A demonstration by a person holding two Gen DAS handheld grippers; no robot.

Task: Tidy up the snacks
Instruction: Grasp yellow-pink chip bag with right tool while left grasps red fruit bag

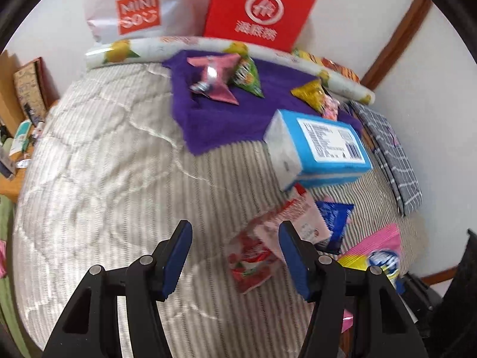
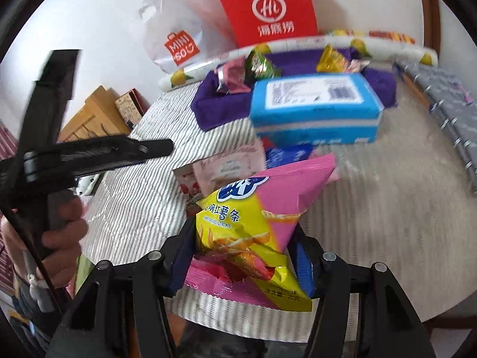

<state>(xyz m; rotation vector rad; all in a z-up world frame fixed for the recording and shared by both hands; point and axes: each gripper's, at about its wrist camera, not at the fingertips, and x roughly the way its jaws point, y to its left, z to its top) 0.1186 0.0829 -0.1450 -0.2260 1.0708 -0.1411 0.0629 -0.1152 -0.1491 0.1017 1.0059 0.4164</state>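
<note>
Left wrist view: the left gripper [image 1: 235,250] hangs with jaws apart and empty over a red-and-pink packet [image 1: 268,238] on the striped bedcover [image 1: 104,164]. To pick it cleanly, I'd centre the pads on the packet's body, clear of the blue one [image 1: 334,220] beside it. Further back, a purple cloth [image 1: 214,119] holds several small packets.

Right wrist view: the right gripper [image 2: 241,256] pinches a yellow-and-pink chip bag [image 2: 253,223] near its lower end, lifted above the bedcover. A blue tissue pack [image 2: 316,110] sits just behind; red [image 2: 265,9] and white [image 2: 176,35] bags stand at the wall, contents unseen.

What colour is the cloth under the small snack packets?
Purple cloth, clearest in the left wrist view.
</note>
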